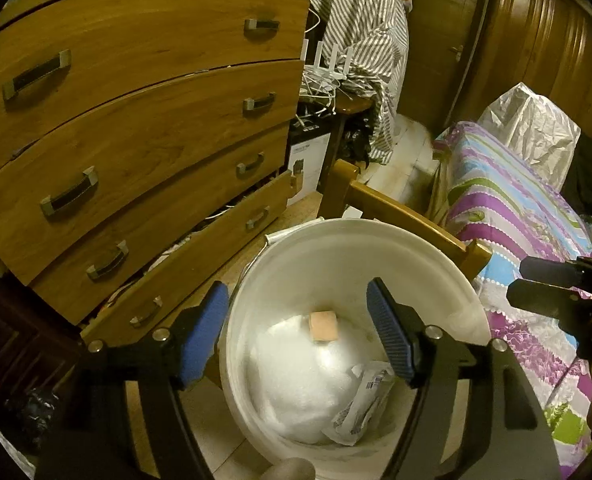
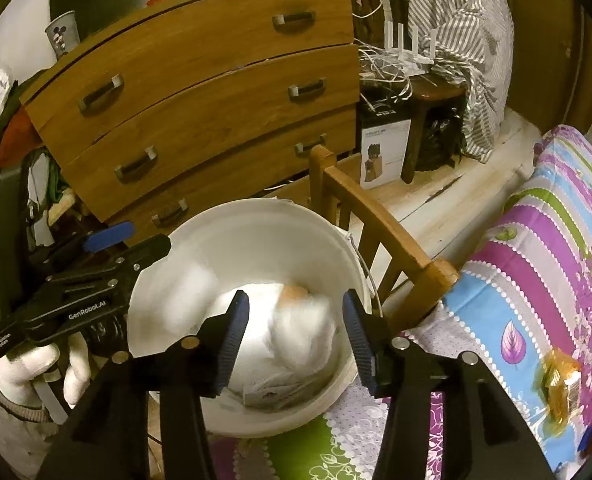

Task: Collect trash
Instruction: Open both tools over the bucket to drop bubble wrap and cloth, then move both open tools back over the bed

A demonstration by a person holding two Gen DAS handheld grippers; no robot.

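A white bucket (image 1: pixel 336 248) stands on the floor between the dresser and the bed; it also shows in the right wrist view (image 2: pixel 256 220). Inside lie a white plastic bag (image 1: pixel 296 384), a small pink-orange block (image 1: pixel 324 326) and a crumpled printed wrapper (image 1: pixel 362 404). My left gripper (image 1: pixel 298 332) is open and empty, just above the bucket's mouth. My right gripper (image 2: pixel 294 340) is open and empty over the bucket's near rim. A yellow-orange wrapper (image 2: pixel 558 384) lies on the bedspread at right. The left gripper (image 2: pixel 108 248) also shows at the bucket's left rim.
A wooden dresser (image 1: pixel 136 140) with its bottom drawer ajar stands left. A wooden bed footboard (image 2: pixel 384 232) runs beside the bucket. The striped floral bedspread (image 2: pixel 536 260) is at right. A stool with a router and cables (image 2: pixel 412 64) stands behind.
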